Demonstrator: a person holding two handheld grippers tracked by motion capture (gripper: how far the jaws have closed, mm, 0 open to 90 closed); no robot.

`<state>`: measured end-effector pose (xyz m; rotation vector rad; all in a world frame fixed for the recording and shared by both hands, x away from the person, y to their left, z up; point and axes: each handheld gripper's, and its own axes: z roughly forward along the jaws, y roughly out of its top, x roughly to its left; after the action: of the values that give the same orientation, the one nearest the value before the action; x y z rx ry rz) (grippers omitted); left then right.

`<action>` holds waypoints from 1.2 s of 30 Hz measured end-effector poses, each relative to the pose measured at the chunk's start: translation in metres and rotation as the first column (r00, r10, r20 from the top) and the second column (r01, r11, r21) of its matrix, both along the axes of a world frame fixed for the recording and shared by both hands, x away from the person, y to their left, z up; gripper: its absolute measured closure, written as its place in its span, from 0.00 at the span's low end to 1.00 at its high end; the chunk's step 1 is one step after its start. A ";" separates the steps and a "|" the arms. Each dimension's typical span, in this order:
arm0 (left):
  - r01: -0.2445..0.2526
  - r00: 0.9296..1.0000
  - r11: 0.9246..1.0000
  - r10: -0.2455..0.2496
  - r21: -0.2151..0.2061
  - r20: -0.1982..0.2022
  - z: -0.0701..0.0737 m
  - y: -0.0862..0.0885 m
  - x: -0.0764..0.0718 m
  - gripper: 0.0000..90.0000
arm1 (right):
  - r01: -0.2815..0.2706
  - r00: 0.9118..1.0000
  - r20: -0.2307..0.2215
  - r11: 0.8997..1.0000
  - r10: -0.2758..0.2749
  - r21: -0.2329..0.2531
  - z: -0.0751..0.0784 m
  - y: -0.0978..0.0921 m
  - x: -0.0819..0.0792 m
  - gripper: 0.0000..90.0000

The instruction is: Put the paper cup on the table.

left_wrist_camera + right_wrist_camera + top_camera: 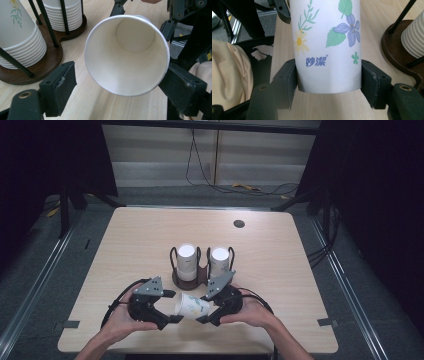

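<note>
Cup (192, 305) lying sideways, empty inside, low over table (130, 240). Clamped at its base by right gripper (206, 313); left gripper (173, 306) spread wide around the rim. Behind, wooden holder (187, 280) packed with two cup stacks (187, 261).

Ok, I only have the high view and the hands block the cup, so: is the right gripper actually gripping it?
Observer: Yes. In the right gripper view, both jaws of the right gripper press the sides of the cup near its bottom end.
Operator: And the left gripper?
Observer: The left gripper is open around the cup's mouth; one jaw touches the rim, the other stands apart.
Operator: Anything inside the cup?
Observer: No, it looks empty down to its bottom.
</note>
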<state>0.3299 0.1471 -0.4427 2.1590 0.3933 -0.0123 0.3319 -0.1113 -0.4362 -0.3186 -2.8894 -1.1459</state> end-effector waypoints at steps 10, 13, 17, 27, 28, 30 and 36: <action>-0.041 0.999 0.999 0.042 -0.030 0.008 0.001 0.005 0.002 0.17 | 0.051 0.999 0.003 0.995 -0.051 0.085 -0.001 -0.009 0.003 0.40; -0.047 0.999 0.998 0.047 -0.044 0.000 -0.001 0.006 0.002 0.17 | 0.067 0.998 0.006 0.992 -0.068 0.106 -0.002 -0.011 0.003 0.40; -0.055 0.998 0.996 0.055 -0.066 0.000 0.001 0.005 0.003 0.18 | 0.094 0.995 0.011 0.985 -0.097 0.142 -0.002 -0.015 0.005 0.40; -0.090 0.995 0.988 0.094 -0.125 0.029 0.005 0.010 0.002 0.18 | 0.136 0.991 -0.033 0.954 -0.132 0.268 -0.006 -0.018 0.008 0.40; -0.091 0.995 0.987 0.096 -0.131 0.031 0.005 0.010 0.002 0.18 | 0.139 0.990 -0.037 0.951 -0.133 0.276 -0.006 -0.017 0.007 0.40; -0.097 0.994 0.985 0.104 -0.142 0.036 0.006 0.010 0.002 0.18 | 0.141 0.990 -0.031 0.949 -0.138 0.283 -0.007 -0.016 0.006 0.40; -0.111 0.993 0.977 0.118 -0.180 0.029 0.007 0.011 0.001 0.18 | 0.158 0.987 -0.037 0.937 -0.154 0.311 -0.010 -0.015 0.007 0.40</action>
<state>0.3309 0.1581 -0.4361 1.9542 0.4747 0.0583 0.3390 -0.1267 -0.4461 -0.5478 -2.6489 -1.5932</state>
